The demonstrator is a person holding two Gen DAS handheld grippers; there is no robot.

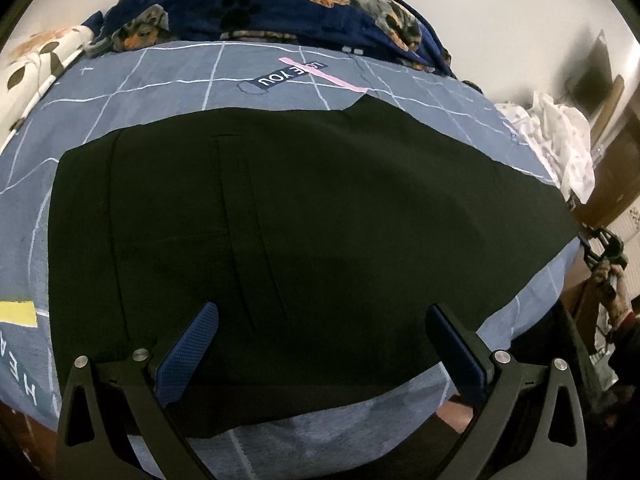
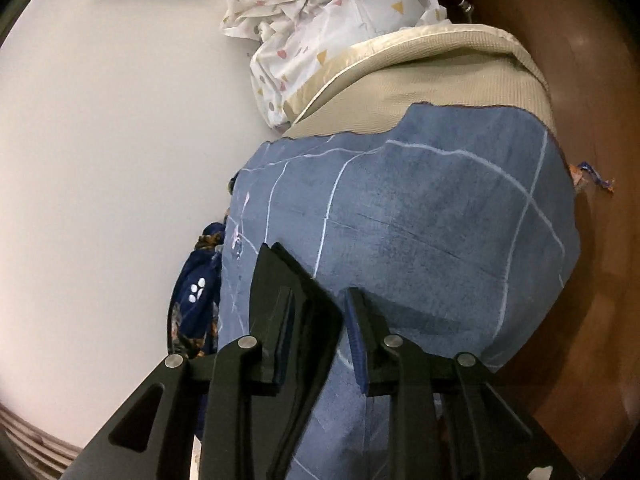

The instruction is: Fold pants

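Observation:
The black pants lie flat across the blue checked bedsheet, waistband end at the left, legs running right. My left gripper hovers over their near edge, wide open and empty. My right gripper is over the sheet near the bed's end. A black fold of the pants stands in the gap between its fingers. The jaws are partly apart around the cloth, and I cannot tell whether they pinch it. The right gripper also shows small at the far right of the left wrist view.
A navy dog-print blanket is bunched at the back of the bed. A white patterned cloth lies heaped at the bed's end on a beige mattress. Brown wooden floor runs along the bed. A white wall stands beside it.

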